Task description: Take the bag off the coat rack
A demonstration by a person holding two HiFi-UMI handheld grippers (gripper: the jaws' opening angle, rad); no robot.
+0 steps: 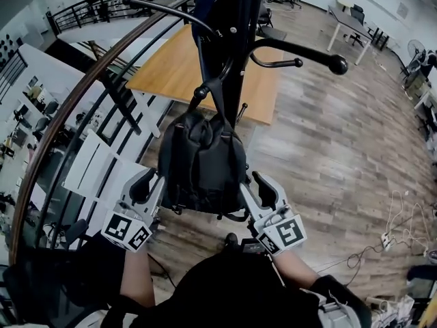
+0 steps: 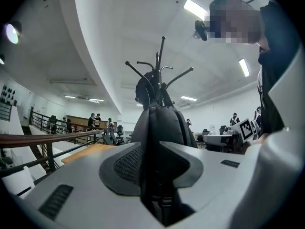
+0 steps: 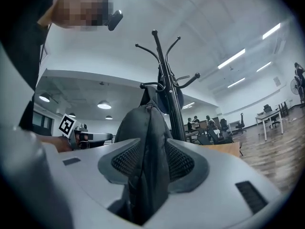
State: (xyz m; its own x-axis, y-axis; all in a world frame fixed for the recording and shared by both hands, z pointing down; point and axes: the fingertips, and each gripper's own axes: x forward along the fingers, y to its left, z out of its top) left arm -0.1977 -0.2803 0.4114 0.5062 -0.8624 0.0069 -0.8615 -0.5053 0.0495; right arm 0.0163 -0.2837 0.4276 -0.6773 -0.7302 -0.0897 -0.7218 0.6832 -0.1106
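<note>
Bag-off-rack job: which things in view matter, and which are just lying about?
Job:
- black backpack, hanging on the coat rack
- left tool and right tool, each with a side of the backpack between its jaws

Lying about:
- wooden table
- curved railing
- floor cables
- fan
- white desk

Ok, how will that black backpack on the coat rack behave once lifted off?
Likely floppy: the black fabric backpack folds into a thin ridge between the fingers of the right gripper. It will probably sag and swing, since it hangs by one top loop from the black metal coat rack.
</note>
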